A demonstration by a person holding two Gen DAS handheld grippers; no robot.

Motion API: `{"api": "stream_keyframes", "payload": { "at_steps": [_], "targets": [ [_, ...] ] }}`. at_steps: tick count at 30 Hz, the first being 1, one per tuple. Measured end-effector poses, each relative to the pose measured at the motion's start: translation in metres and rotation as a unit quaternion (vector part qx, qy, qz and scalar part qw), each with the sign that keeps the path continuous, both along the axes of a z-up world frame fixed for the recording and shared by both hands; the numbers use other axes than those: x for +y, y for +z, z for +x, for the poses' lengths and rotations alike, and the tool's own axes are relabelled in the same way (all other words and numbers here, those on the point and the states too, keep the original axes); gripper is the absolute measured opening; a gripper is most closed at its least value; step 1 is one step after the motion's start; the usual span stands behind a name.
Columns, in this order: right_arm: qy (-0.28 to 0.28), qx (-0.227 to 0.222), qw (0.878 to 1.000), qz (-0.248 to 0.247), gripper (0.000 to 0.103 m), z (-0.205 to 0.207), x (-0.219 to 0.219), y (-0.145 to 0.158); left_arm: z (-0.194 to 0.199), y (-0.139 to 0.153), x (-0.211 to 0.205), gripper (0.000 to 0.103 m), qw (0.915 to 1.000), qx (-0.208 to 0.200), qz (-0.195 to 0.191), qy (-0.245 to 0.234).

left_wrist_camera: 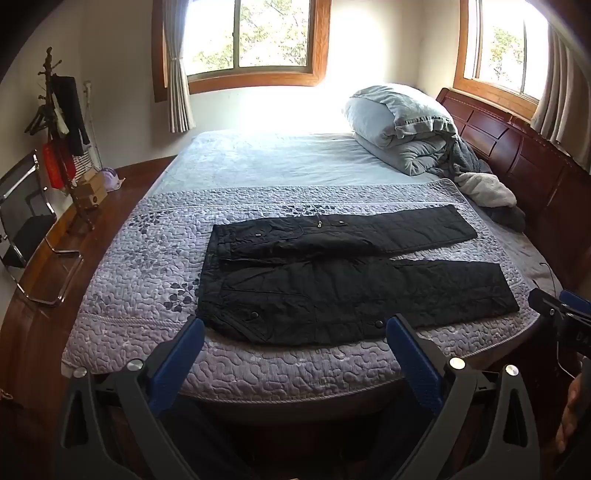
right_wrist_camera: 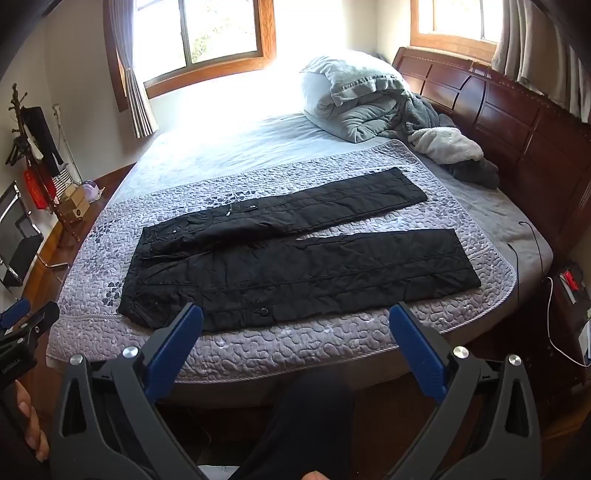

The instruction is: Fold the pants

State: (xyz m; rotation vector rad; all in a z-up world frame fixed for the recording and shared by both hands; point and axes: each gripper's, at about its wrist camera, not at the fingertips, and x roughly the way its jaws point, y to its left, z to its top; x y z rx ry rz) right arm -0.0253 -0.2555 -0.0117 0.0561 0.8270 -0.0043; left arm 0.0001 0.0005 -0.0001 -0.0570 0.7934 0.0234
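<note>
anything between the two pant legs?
Nothing on it: a bare wedge of quilt separates the legs of the pants. Clearest in the right wrist view.

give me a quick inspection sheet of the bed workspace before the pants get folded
surface: bed with a patterned grey quilt, flat
job's things: black pants spread flat, unfolded, waist left, legs apart pointing right
clutter: bundled duvet and white fleece near the headboard
grippers: left gripper and right gripper both open, above the near bed edge, holding nothing
cables: black cable on the bed's right edge; white cable beside it
surroundings: windows, coat rack, chair
</note>
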Motion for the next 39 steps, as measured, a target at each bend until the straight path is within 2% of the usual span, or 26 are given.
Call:
{"api": "stream_keyframes", "payload": {
  "at_steps": [39],
  "targets": [
    [-0.004,0.004,1.000,-0.006,0.101,0.0015,-0.0034,-0.0020,0.0015,-0.0001,0.0039,0.099,1.0000,-0.001,-0.004,0.006]
  ]
}}
